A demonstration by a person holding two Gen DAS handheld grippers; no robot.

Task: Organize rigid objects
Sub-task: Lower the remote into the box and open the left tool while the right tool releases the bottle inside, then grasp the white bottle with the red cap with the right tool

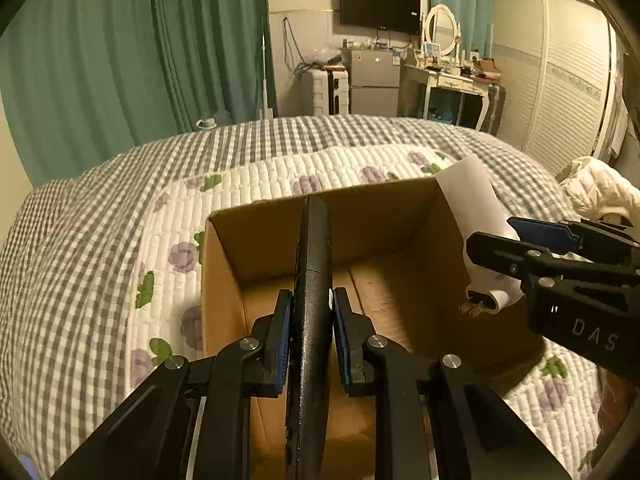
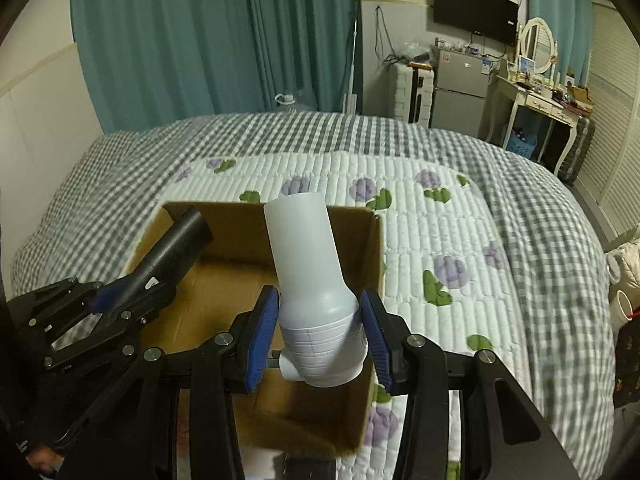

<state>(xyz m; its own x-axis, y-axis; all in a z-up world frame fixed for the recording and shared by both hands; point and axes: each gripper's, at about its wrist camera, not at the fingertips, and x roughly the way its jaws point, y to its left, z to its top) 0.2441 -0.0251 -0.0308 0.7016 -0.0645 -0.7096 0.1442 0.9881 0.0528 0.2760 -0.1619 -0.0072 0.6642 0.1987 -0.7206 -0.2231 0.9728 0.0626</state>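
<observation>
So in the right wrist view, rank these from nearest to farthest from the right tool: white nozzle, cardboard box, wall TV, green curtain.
1. white nozzle, clamped in the right tool itself.
2. cardboard box, open, directly below and ahead on the bed.
3. green curtain, beyond the bed, left, and wall TV, upper right: too close to call.

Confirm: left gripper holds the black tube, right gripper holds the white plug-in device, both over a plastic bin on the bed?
Wrong on the container only. It is an open cardboard box, not a plastic bin; both wrist views show its brown corrugated walls. The rest stands: the left gripper holds the black tube, the right gripper holds the white plug-in device, both over the box on the bed.
</observation>
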